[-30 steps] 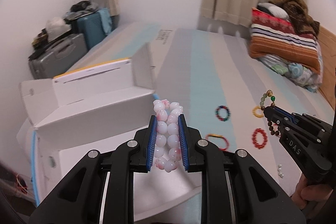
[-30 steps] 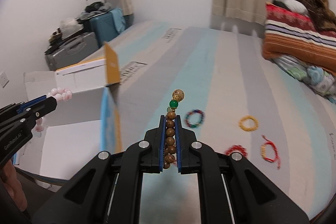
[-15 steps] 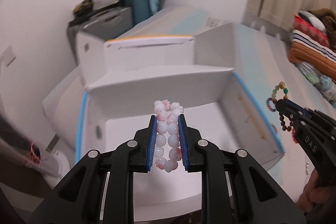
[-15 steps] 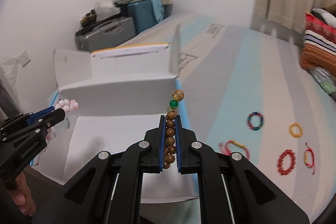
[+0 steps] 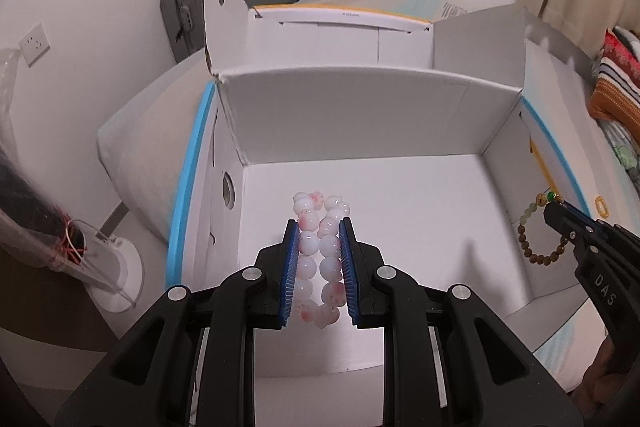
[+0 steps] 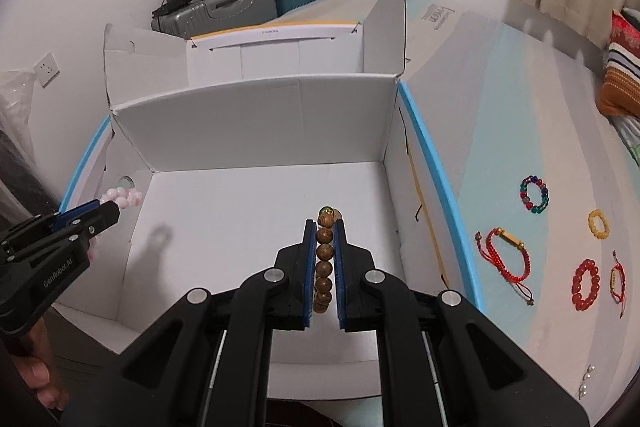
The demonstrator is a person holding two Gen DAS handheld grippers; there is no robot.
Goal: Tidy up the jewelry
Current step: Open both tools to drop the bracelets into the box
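My left gripper (image 5: 319, 227) is shut on a pink-and-white bead bracelet (image 5: 320, 259) and holds it above the floor of the open white cardboard box (image 5: 360, 115). My right gripper (image 6: 324, 227) is shut on a brown wooden bead bracelet (image 6: 324, 263) with a green bead, also above the box floor (image 6: 240, 211). The right gripper shows at the right of the left wrist view (image 5: 560, 215), its bracelet (image 5: 538, 243) hanging. The left gripper shows at the left of the right wrist view (image 6: 108, 209).
The box stands at the bed's edge with its flaps up and a blue rim (image 6: 436, 171). On the striped bedsheet lie a multicolour bead bracelet (image 6: 534, 195), a yellow one (image 6: 598, 223), a red bead one (image 6: 586, 285) and red cord bracelets (image 6: 506, 255). Suitcases (image 6: 224, 7) stand behind.
Both grippers have swung left from over the bed to over the open box and tipped down toward its floor. Each still holds its bracelet.
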